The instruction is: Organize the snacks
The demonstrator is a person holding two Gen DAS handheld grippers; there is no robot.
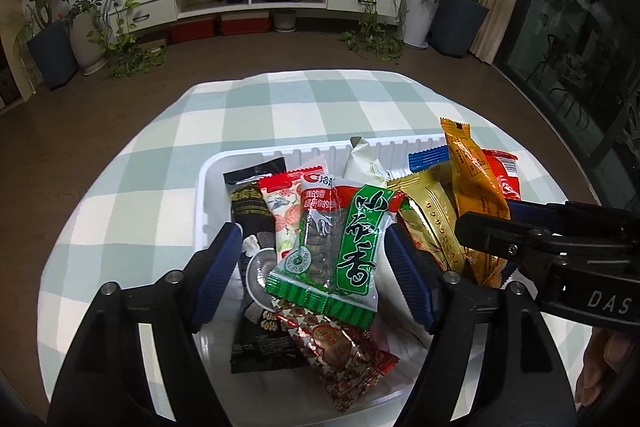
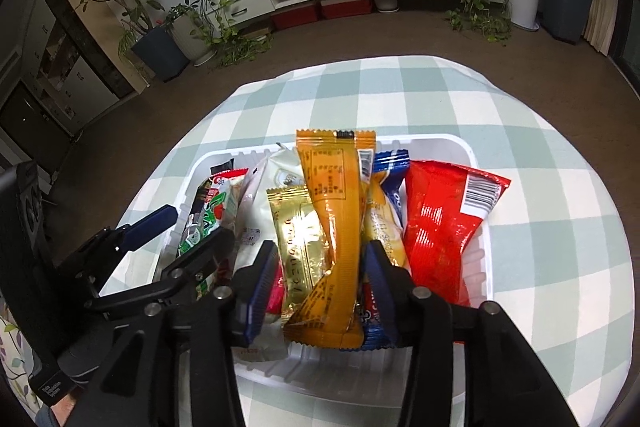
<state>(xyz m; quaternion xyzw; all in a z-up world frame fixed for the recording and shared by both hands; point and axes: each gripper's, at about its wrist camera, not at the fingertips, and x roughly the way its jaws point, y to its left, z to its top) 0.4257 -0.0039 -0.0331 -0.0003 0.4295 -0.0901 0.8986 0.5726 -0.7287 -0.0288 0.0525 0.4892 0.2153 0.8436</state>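
My left jaws (image 1: 312,259) apart around the green packet (image 1: 340,243), not pinching, my right jaws (image 2: 320,287) apart astride the orange packet (image 2: 332,227), white tray (image 2: 460,143) on checked table (image 2: 400,95)

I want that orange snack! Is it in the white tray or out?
In. The orange snack lies inside the white tray, among other packets.
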